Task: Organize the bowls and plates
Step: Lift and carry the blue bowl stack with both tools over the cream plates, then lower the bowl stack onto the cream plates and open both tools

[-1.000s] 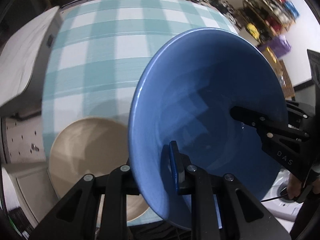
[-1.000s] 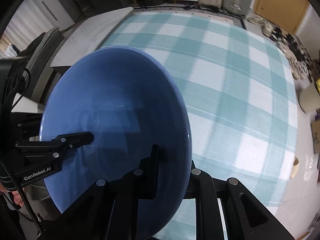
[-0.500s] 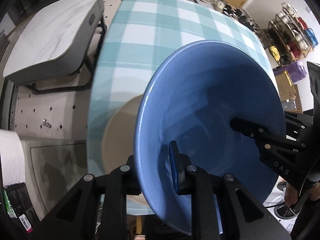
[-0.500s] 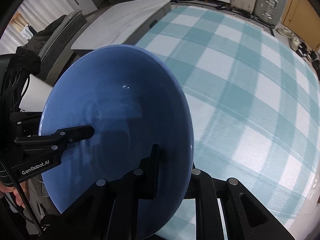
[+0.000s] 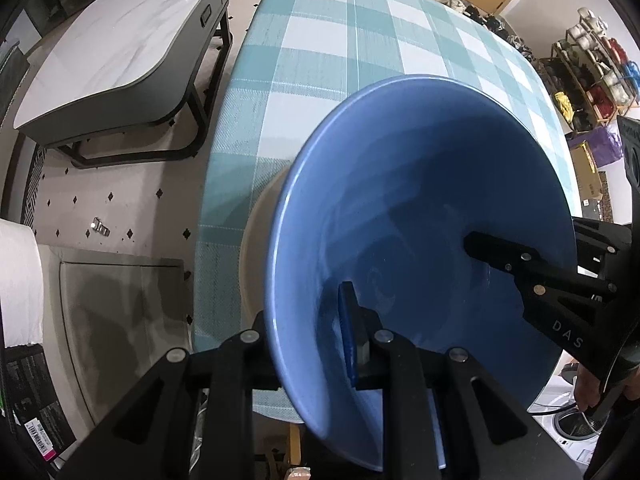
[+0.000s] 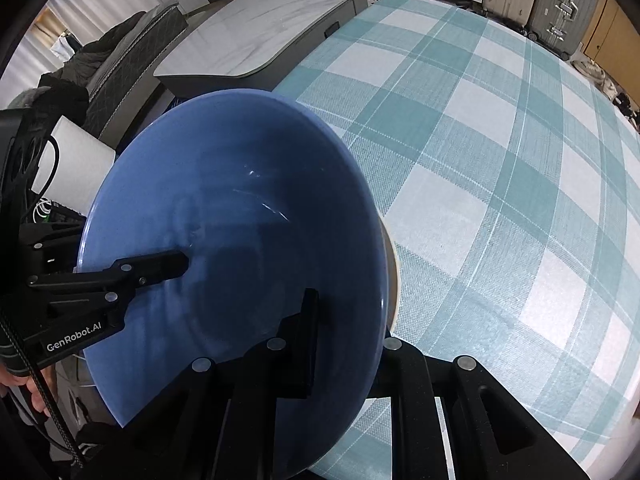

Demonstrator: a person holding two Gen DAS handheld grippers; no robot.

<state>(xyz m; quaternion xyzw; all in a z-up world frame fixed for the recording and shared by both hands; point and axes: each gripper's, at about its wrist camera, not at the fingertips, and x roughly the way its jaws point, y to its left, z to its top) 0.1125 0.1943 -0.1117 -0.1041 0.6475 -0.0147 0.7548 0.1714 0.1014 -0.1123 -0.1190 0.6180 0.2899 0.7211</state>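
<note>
The blue bowl (image 5: 420, 208) was wide and shallow, a smooth glazed piece with a thin, even rim and faint highlights across its inside. It was held over the near corner of a table covered by a woven cloth (image 5: 332, 60) in teal and white checks, its weave showing as fine ribbing. Under the bowl, only partly visible past its rim, lay a cream plate (image 5: 256, 248), round and matt; whether the bowl touched it could not be told.

The left gripper (image 5: 308, 332), black and angular with round silver screws, was clenched on the bowl's near rim: one finger sat inside the bowl, its pad tinted blue, the other outside the wall. The right gripper (image 6: 346, 320) pinched the opposite rim in the same way, one finger inside and one outside, so the bowl hung between the two tools. Each gripper showed in the other's camera, reaching over the rim into the bowl from the far side. Both sets of jaws stood nearly closed, parted only by the thin wall of the bowl.

Beside the table stood a low table (image 6: 260, 28) with a pale marble-look top and rounded corners on a dark frame. The floor (image 5: 132, 196) was light tile with small dark diamonds.
</note>
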